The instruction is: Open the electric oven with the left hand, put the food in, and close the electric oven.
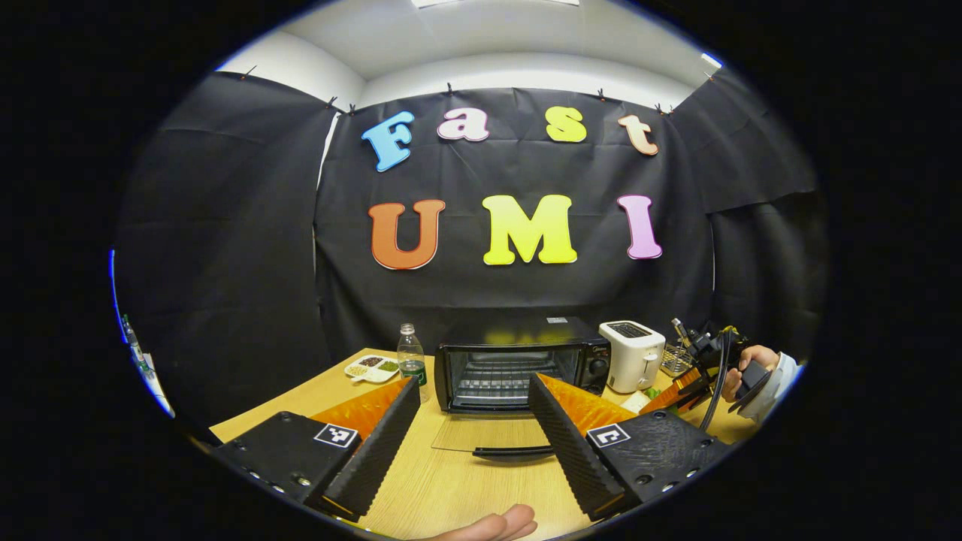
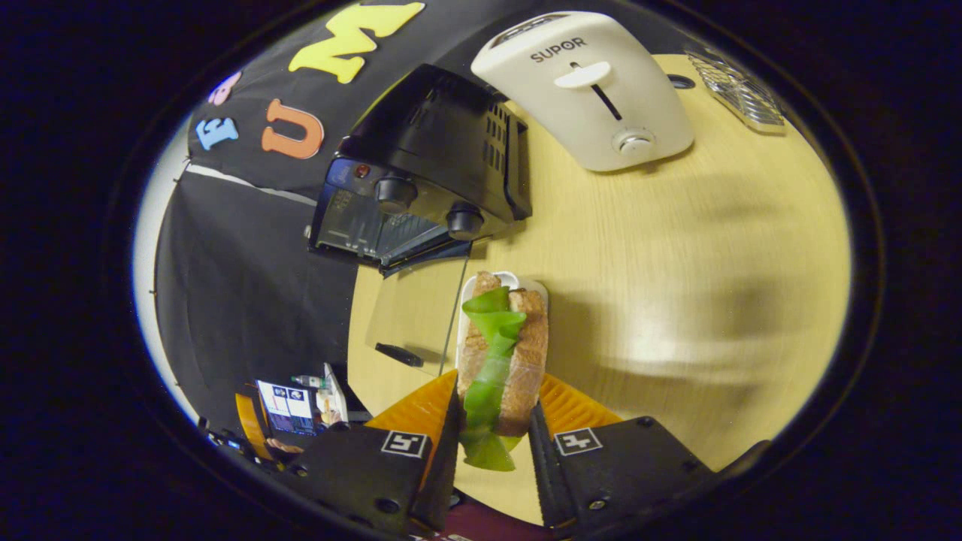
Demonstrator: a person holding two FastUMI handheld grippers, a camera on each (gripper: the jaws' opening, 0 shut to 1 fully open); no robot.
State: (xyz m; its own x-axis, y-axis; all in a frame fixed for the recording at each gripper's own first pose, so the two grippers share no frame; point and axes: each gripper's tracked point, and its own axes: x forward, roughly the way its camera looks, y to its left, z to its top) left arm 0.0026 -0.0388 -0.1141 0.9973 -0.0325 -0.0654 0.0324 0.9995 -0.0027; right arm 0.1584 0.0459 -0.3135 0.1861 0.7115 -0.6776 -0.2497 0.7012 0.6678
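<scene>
Your left gripper (image 1: 470, 443) is hanging wide open with nothing in it, the oven (image 1: 521, 362) sitting at 12 o'clock with its door (image 1: 492, 437) dropped flat on the table (image 1: 458, 492). Your right gripper (image 2: 492, 436) is pinching the sandwich (image 2: 502, 353) over a white tray (image 2: 502, 284), oven sitting at 11 o'clock, toaster (image 2: 590, 86) at 1 o'clock.

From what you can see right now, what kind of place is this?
Probably a mock kitchen counter in a booth: a wooden table holding an electric oven with its door open, a toaster and a water bottle.

Wooden table (image 1: 451, 481) bears oven (image 1: 518, 364), toaster (image 1: 633, 355), bottle (image 1: 410, 359).
</scene>
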